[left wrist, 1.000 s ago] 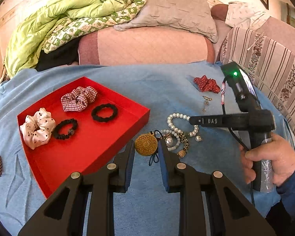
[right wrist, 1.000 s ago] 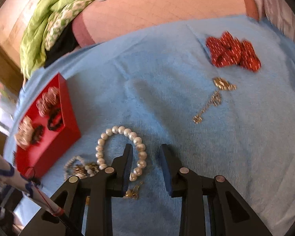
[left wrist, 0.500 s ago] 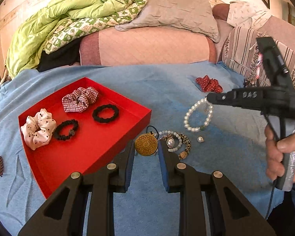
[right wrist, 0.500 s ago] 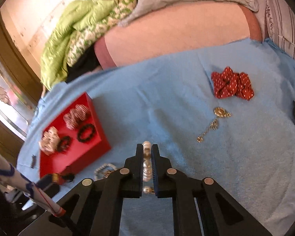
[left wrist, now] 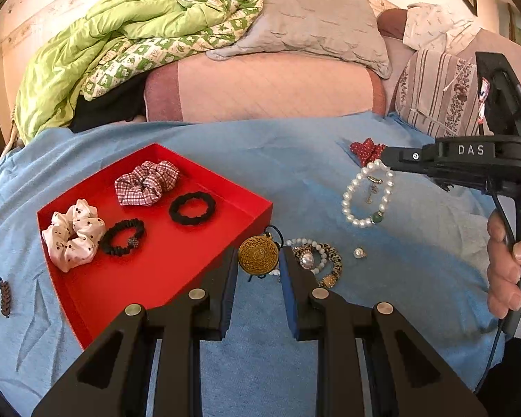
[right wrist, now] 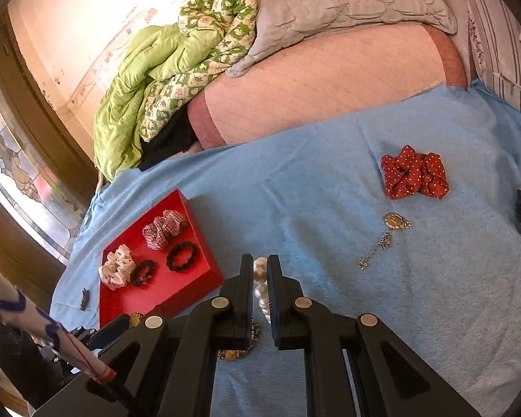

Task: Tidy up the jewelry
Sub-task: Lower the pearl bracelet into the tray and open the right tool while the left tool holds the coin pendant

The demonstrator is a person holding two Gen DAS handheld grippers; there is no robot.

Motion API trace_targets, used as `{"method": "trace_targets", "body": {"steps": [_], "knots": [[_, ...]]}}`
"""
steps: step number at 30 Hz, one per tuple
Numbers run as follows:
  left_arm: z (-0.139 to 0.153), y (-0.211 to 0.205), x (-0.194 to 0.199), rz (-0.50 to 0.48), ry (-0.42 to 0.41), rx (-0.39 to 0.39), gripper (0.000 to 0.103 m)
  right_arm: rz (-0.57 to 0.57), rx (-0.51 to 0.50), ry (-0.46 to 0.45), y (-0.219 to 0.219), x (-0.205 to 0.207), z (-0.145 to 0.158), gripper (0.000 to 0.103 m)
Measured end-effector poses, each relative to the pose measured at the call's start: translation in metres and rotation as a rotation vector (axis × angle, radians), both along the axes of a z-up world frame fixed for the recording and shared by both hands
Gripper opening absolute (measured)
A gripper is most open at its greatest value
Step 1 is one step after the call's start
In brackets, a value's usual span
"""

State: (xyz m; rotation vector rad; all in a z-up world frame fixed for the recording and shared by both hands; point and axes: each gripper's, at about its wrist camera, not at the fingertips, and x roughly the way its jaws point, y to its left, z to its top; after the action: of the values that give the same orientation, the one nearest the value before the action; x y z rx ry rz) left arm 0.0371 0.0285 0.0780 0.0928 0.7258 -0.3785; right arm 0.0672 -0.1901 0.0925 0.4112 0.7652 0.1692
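One pearl bracelet hangs off the right tool, right of centre in the left wrist view, its jaws clamped on a few beads with the rest of the loop dangling clear of the blue bedspread. I'd guess it's light and floppy but slippery, since round beads can roll out, so pinching across the strand makes sense. Left tool sits bottom centre, jaws either side of a gold medallion; can't tell if they're pressing it. Red tray is just left.
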Motion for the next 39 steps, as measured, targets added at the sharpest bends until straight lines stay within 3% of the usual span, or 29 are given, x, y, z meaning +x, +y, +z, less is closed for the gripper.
{"method": "trace_targets", "body": {"steps": [18,30,39], "knots": [[0.007,0.066,0.025,0.168,0.007,-0.049,0.024,0.074,0.000,-0.047,0.044,0.004,0.016,0.008],[-0.010,0.122,0.038,0.304,0.075,-0.060,0.023,0.179,0.038,-0.064,0.106,0.012,0.027,0.008],[-0.020,0.140,0.044,0.363,0.119,-0.060,0.024,0.283,0.017,-0.037,0.168,0.026,0.015,0.008]]}}
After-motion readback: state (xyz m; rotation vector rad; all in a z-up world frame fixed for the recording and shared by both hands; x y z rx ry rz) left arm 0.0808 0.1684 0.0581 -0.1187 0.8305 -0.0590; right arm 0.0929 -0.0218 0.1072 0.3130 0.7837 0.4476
